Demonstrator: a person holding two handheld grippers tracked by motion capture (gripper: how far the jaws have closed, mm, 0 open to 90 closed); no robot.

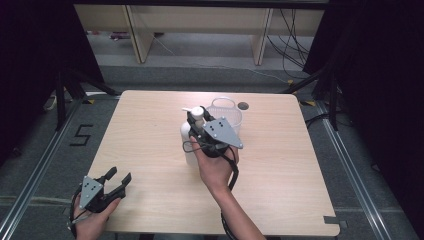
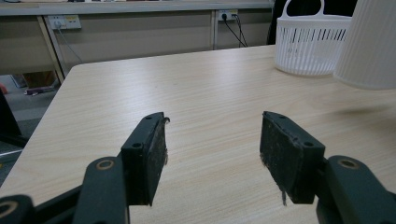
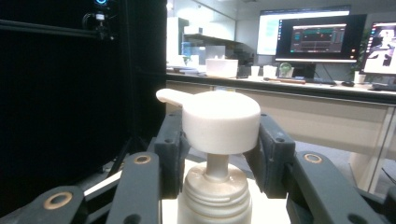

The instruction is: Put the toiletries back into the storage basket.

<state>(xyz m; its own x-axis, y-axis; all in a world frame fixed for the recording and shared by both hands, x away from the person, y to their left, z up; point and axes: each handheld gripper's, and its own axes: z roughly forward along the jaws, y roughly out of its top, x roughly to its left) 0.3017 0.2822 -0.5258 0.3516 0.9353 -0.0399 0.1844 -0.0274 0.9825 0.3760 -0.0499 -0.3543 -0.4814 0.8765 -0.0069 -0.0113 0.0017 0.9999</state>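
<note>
White plastic pump bottle [image 1: 191, 135] is clamped in my right gripper [image 3: 219, 154], probably bound for the white slotted basket [image 1: 226, 114] at one o'clock; left gripper [image 2: 212, 154] idles open.

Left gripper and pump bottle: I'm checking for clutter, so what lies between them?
Only bare table lies between the left gripper and the bottle, as the high view shows.

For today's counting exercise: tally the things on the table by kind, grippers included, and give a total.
Pump bottle: 1
Basket: 1
Grippers: 2, left gripper, right gripper
Total: 4
</note>
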